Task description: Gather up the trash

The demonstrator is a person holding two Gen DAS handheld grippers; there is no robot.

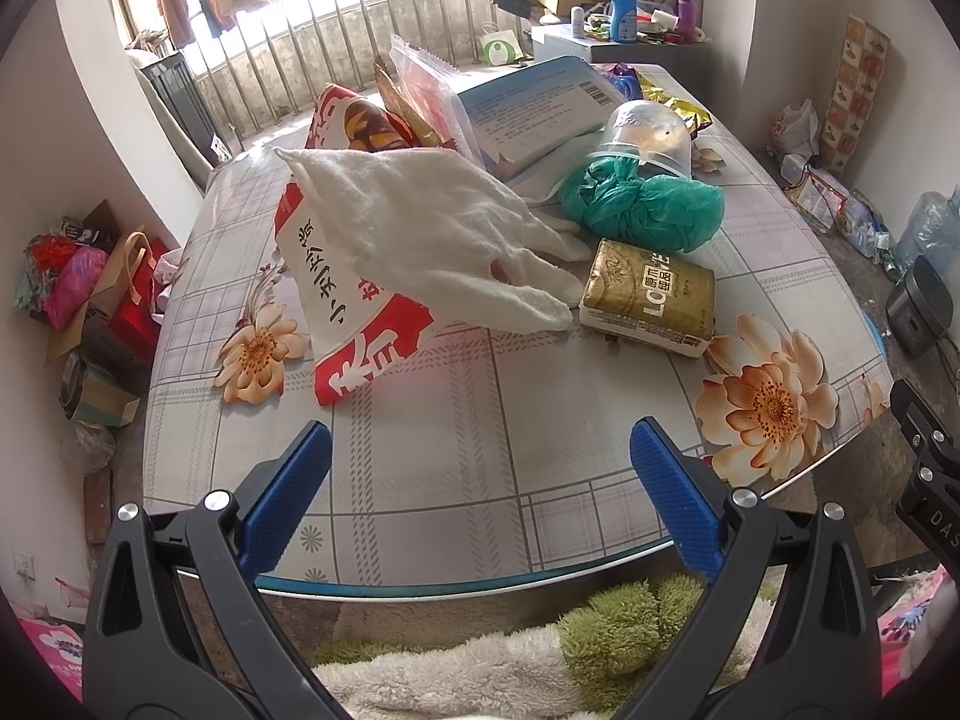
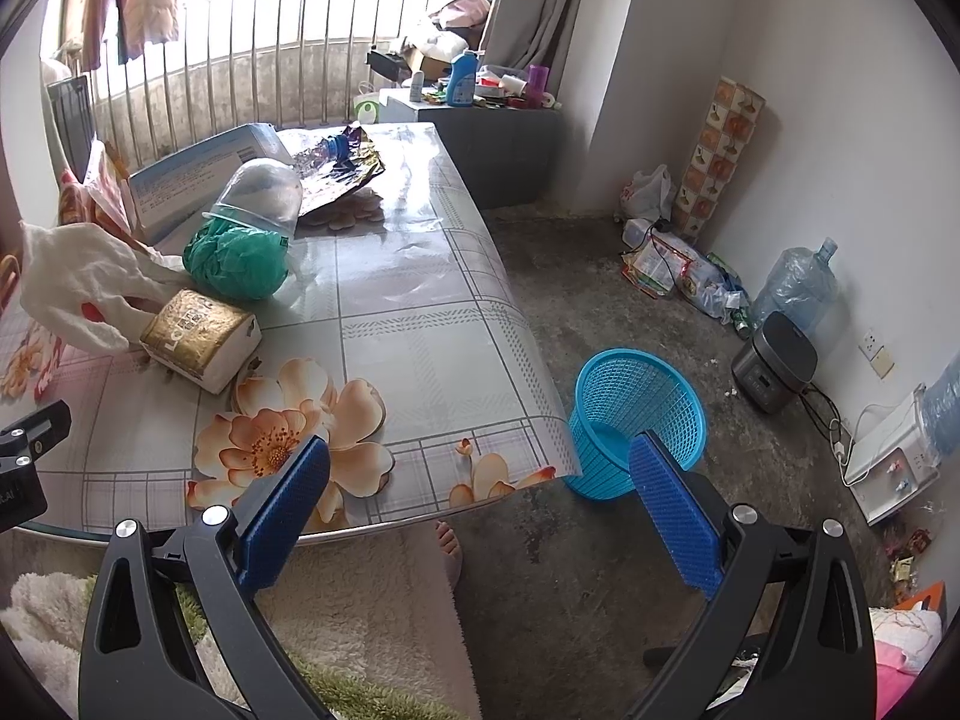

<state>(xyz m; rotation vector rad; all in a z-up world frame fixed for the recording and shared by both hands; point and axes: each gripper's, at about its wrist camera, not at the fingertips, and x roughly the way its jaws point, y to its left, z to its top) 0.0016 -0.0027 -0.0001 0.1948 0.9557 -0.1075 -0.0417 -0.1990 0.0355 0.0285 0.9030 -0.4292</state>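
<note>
Both wide open and empty, left gripper and right gripper over the desk edge, gold packet at one o'clock beside green bag, blue basket on floor at one o'clock.

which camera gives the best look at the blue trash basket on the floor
The right wrist view. The blue mesh basket stands on the floor just off the table's corner, its open mouth and side showing, with the right tool's finger hiding only its lower edge. The left wrist view does not show it at all.
</note>
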